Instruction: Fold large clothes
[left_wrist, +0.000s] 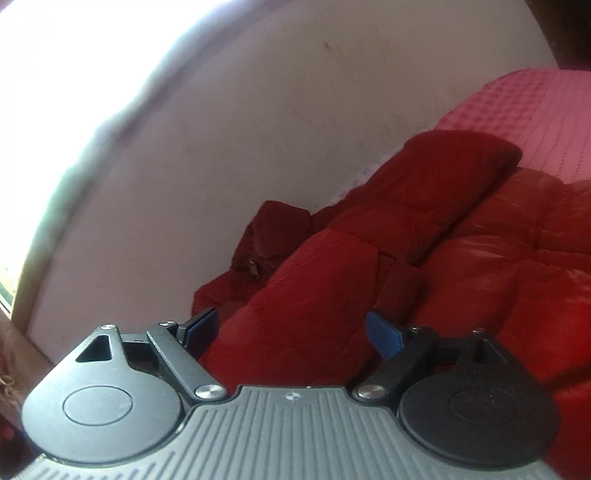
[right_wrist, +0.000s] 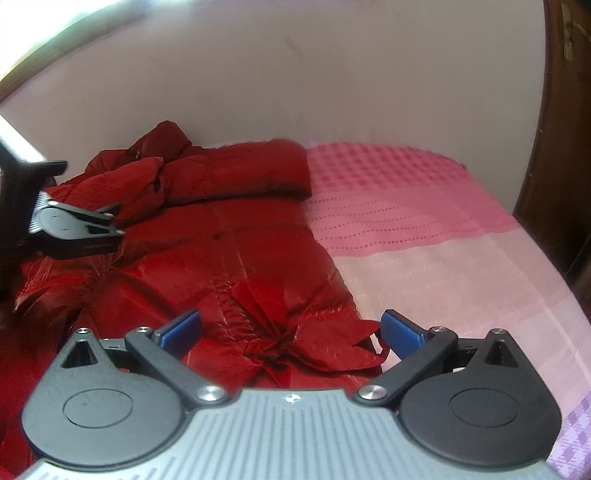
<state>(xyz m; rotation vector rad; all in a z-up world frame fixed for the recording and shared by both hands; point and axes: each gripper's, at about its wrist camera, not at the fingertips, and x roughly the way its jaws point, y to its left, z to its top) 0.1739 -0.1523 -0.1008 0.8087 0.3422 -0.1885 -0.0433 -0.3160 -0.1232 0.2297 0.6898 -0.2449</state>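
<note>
A shiny red puffer jacket (right_wrist: 221, 251) lies spread on the left half of the bed, its hood (right_wrist: 162, 136) bunched against the wall. One sleeve (right_wrist: 236, 173) is folded across the top. A tied red belt (right_wrist: 280, 343) sits at the hem, between the wide-apart blue pads of my right gripper (right_wrist: 291, 332), which is open just above it. In the left wrist view my left gripper (left_wrist: 291, 330) is open low over a quilted fold of the jacket (left_wrist: 314, 295); its pads do not press the cloth. In the right wrist view the left gripper (right_wrist: 116, 221) hovers over the jacket's left shoulder.
A pink textured bedspread (right_wrist: 406, 206) covers the bed to the right of the jacket. A pale wall (right_wrist: 332, 74) runs along the far side. Dark wooden furniture (right_wrist: 554, 147) stands at the right edge. Bright window light (left_wrist: 55, 74) comes from the upper left.
</note>
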